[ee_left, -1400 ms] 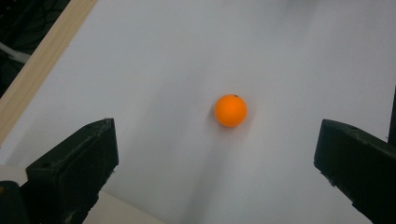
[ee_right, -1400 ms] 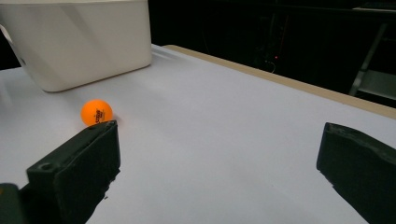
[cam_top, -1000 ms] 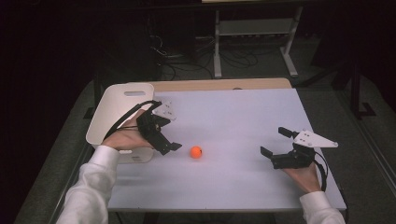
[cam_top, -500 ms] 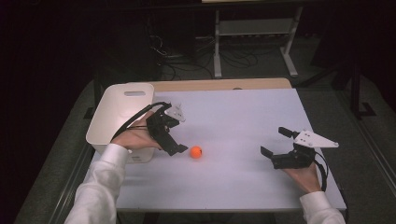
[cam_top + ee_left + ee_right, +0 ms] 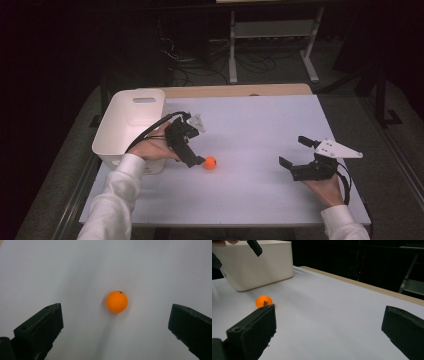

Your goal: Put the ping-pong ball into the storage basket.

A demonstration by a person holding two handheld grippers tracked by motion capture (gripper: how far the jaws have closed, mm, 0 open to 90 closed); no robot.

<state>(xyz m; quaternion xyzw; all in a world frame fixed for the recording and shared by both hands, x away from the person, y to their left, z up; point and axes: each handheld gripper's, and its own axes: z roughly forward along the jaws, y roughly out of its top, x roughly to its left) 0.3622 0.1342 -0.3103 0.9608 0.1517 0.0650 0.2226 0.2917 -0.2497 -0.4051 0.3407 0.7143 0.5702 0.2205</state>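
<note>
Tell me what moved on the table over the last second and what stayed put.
The left tongs moved right, from beside the white bin toward the orange ball, and now sit just short of it with jaws wide open; nothing has been gripped. The ball lies where it was on the white table, ahead of the gap between the jaws in the left gripper view. The right tongs, open, and the bin have not moved.

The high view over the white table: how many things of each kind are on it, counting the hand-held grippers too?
Small orange balls: 1
White plastic bins with a handle slot: 1
Black two-jaw grippers: 2, the left gripper by the ball, the right gripper apart, both open
Total: 4
</note>
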